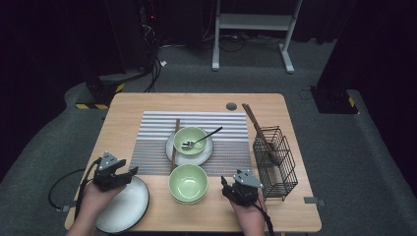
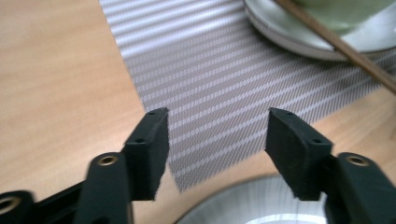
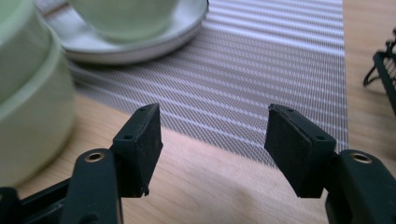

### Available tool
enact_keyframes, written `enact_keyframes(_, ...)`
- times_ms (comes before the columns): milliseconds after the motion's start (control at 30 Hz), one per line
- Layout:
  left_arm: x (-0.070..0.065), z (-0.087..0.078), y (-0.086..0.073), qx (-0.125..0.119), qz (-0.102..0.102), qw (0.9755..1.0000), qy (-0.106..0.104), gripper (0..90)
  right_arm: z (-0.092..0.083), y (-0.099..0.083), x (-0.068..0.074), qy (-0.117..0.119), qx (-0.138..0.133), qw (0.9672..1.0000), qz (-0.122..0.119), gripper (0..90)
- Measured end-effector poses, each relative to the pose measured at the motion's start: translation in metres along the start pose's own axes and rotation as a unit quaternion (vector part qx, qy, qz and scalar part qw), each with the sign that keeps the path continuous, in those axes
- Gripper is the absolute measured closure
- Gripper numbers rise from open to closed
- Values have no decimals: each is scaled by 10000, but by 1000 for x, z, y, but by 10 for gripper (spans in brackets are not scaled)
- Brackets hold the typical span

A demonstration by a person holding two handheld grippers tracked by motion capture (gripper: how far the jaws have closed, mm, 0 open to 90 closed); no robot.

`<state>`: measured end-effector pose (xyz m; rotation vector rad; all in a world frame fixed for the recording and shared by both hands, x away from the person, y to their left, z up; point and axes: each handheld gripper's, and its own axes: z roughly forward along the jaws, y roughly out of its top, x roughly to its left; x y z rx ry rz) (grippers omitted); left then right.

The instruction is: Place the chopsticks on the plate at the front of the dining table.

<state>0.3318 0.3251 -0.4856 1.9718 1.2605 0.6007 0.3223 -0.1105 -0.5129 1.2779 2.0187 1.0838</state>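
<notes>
High view: the left gripper [image 1: 129,173] hangs over the far rim of the white plate [image 1: 133,209] at the table's near-left corner, jaws apart w/ nothing between them. It points toward about 2 o'clock, at the striped mat [image 1: 157,147]. The plate lies at roughly 6 o'clock from that claw, right under the hand. It's round, so no long axis to line up. The right gripper [image 1: 225,186] sits near the front edge, jaws also apart and empty, aimed at about 10 o'clock. The stacked green bowls [image 1: 188,183] are just beside it at 9 o'clock, so the right hand is nearer them; the left is nearer the plate. The wire basket [image 1: 275,162] stands at 3 o'clock from the right claw.

Left gripper view: both black jaws stand wide, bare mat [image 2: 219,93] between them. The plate's rim [image 2: 243,203] curves in at 6 o'clock, below the tips and not touched. At 1 o'clock a chopstick [image 2: 336,44] runs from 12 toward 3, leaning across the saucer [image 2: 289,37].

Right gripper view: jaws wide, bare wood and mat [image 3: 261,70] ahead. The green bowl stack [image 3: 28,93] bulks at 9 o'clock, close to the left jaw but apart. I'd judge a short swing left would put the rim between the pads.
</notes>
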Motion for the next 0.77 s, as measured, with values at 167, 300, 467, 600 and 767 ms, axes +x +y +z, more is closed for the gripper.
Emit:
enact_keyframes(167, 10, -4, -12, -105, -145, 9998, -65, 338, 9, -5, -1, -55, 408, 9992, -20, 332)
enact_keyframes(300, 19, -12, -12, -28, -198, 9990, -405, 315, 16, -4, -3, -94, 855, 9962, 159, 306)
enact_keyframes(467, 19, -20, -9, -127, -149, 9990, -414, 318, 18, -3, 0, -198, 874, 9959, 95, 310)
enact_keyframes(600, 15, -22, -9, -144, -154, 9987, -464, 318, 19, -2, 0, -206, 865, 9960, 73, 309)
enact_keyframes(767, 10, -22, -10, -152, -140, 9985, -512, 320, 19, -2, 0, -192, 875, 9960, 70, 300)
